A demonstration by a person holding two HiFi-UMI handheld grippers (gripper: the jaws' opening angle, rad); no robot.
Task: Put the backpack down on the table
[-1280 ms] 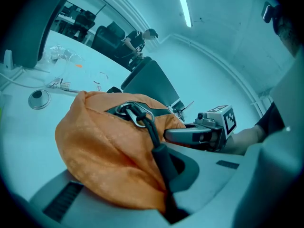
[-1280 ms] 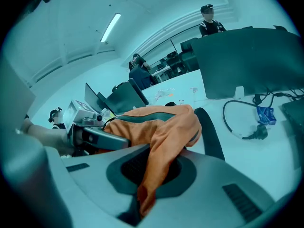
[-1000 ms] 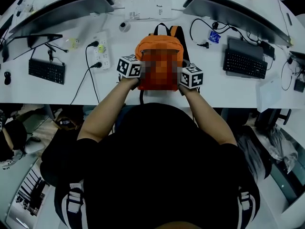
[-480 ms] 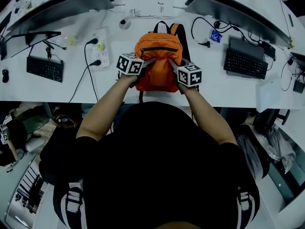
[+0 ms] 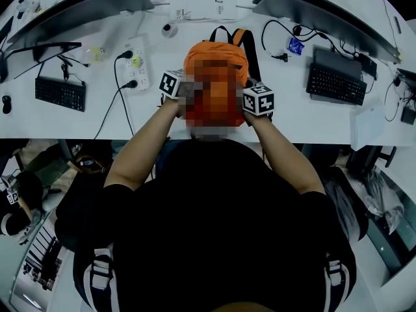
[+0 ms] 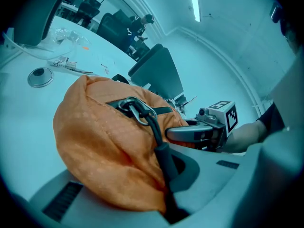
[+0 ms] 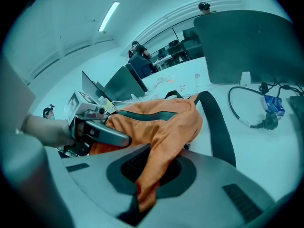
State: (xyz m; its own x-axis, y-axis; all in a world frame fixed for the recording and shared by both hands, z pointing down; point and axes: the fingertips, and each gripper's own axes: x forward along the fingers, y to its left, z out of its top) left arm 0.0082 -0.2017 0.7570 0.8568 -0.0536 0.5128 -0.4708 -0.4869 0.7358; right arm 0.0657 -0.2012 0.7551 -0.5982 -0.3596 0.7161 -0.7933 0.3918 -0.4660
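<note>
Jaws pinching orange cloth, the left gripper (image 6: 164, 184) at 9 o'clock and right gripper (image 7: 142, 194) at 3 o'clock flank the orange fabric backpack (image 5: 218, 54), its long axis running 12 to 6 o'clock at the white table's (image 5: 338, 122) near edge.

**A:** anyone able to read any text or brand in these?

**B:** nope, nothing legible. The white paper sheet (image 5: 203, 8) at the back of the white table (image 5: 292, 119) has dark print, way too small to read. The two white plastic cubes (image 5: 172, 83) (image 5: 259, 100) only carry black-and-white square marker patterns.
</note>
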